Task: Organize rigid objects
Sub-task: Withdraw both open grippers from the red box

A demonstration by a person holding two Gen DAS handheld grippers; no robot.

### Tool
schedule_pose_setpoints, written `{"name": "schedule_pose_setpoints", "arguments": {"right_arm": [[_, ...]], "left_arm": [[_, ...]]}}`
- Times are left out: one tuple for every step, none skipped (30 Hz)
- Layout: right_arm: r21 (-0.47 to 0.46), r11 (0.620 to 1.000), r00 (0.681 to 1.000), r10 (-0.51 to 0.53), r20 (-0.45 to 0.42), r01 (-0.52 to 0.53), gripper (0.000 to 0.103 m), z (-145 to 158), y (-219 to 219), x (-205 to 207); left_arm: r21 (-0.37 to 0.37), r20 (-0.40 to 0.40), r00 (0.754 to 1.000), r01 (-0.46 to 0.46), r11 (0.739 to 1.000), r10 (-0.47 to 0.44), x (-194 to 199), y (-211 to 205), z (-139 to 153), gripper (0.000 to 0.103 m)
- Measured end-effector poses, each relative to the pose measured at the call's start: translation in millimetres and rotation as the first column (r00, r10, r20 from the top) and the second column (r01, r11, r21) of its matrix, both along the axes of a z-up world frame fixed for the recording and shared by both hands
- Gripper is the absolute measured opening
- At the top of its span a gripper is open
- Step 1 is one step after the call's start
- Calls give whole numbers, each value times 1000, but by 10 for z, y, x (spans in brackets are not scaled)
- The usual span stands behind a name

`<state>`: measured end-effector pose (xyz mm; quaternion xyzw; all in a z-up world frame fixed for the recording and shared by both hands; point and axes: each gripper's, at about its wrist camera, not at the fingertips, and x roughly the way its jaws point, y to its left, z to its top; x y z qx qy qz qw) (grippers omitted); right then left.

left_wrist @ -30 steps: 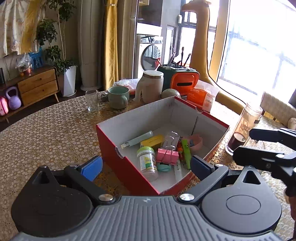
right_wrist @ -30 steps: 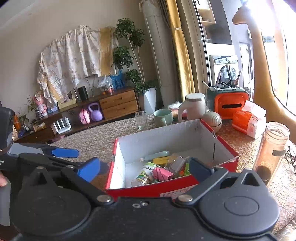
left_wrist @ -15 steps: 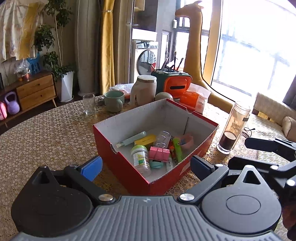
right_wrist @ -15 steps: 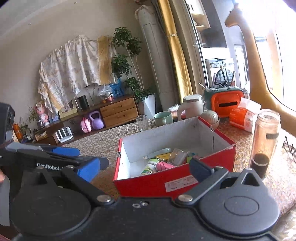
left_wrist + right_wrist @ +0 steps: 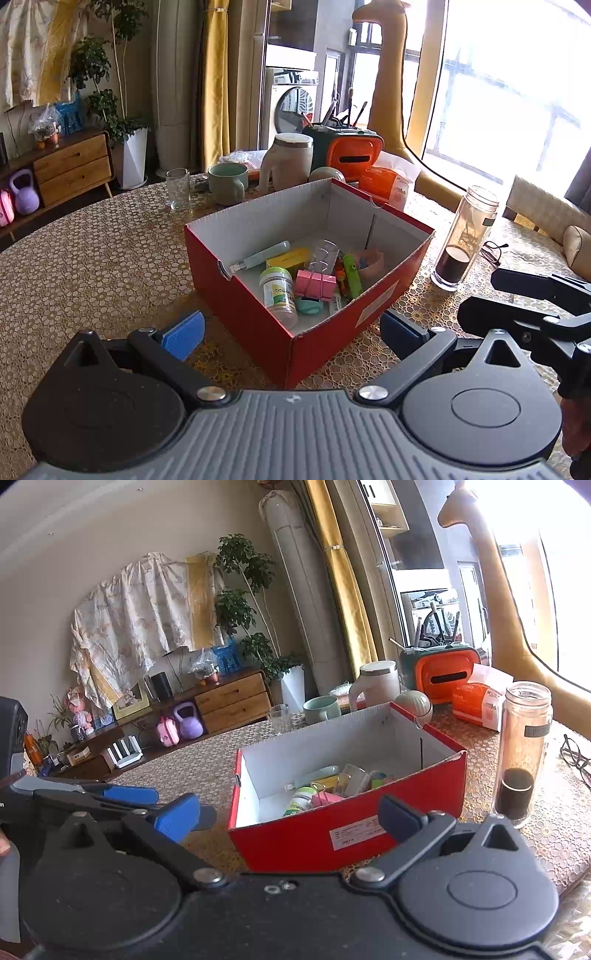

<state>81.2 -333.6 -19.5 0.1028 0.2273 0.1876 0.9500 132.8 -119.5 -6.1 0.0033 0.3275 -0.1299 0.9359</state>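
Observation:
A red cardboard box [image 5: 240, 284] [image 5: 295, 843] with a white inside stands on the round table. In it lie a green-capped bottle [image 5: 277, 293], a pink binder clip [image 5: 316, 282], a pale tube [image 5: 258, 256], a yellow block [image 5: 290, 256], a green toy [image 5: 351, 275] and other small items. My left gripper [image 5: 291, 334] hangs open just before the box's near corner, holding nothing. My right gripper [image 5: 288, 818] is open and empty in front of the box's labelled side. Each gripper shows at the edge of the other's view.
A glass bottle [image 5: 463, 236] [image 5: 521, 753] with dark contents stands right of the box, glasses [image 5: 576, 755] beyond it. Behind the box are a drinking glass [image 5: 178, 188], green mug [image 5: 227, 182], beige jug [image 5: 290, 162], orange holder [image 5: 351, 155] and tissue pack [image 5: 388, 182].
Both grippers have drawn back and up from the box, which now looks smaller and farther off. Both stay open and empty. Nothing in the box has moved.

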Motion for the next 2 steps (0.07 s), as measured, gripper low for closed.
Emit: {"name": "schedule_pose_setpoints", "arguments": {"right_arm": [[-1, 1000, 1000, 0, 1, 0, 103, -1, 7, -3], [-1, 1000, 1000, 0, 1, 0, 103, -1, 7, -3]], "left_arm": [[-1, 1, 1000, -1, 1000, 1, -9, 5, 3, 102], [2, 3, 1000, -4, 1000, 4, -6, -15, 2, 102]]}}
